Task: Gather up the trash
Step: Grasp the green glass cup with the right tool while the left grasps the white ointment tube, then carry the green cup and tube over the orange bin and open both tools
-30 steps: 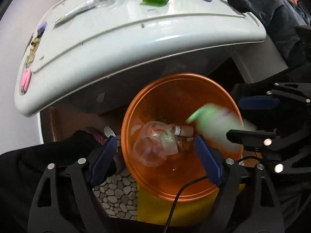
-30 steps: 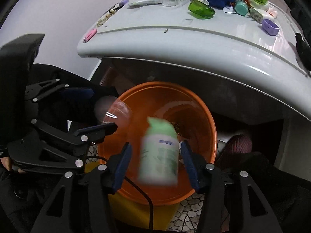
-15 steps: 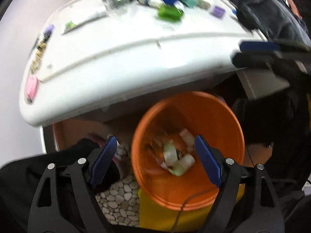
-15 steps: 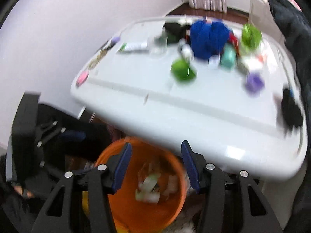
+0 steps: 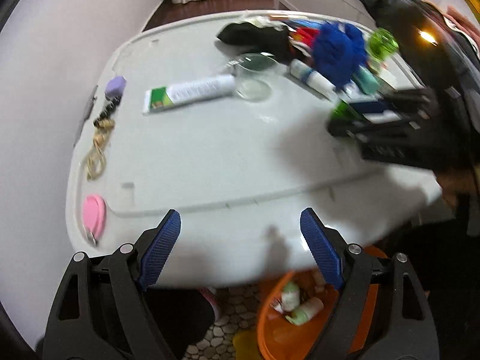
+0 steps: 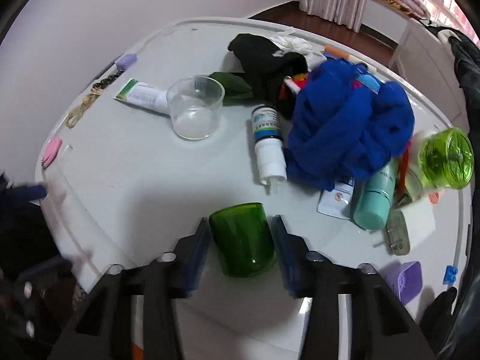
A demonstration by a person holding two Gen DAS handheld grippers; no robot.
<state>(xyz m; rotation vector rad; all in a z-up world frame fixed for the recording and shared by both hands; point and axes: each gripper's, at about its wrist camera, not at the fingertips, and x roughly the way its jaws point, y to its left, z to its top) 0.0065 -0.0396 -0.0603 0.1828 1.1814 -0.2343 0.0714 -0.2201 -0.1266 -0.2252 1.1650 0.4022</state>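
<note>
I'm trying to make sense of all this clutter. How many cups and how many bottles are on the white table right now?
Cups: 2, the dark green glass cup between the open right tongs and the clear plastic cup.
Bottles: 2, the white bottle with a blue label and the teal plastic bottle, both lying down.
Total: 4.

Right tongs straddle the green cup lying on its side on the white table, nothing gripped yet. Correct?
Not quite. In the right wrist view the green cup stands upright on the white table, open end up. The rest holds: the right tongs straddle it with gaps on both sides, nothing gripped yet.
</note>
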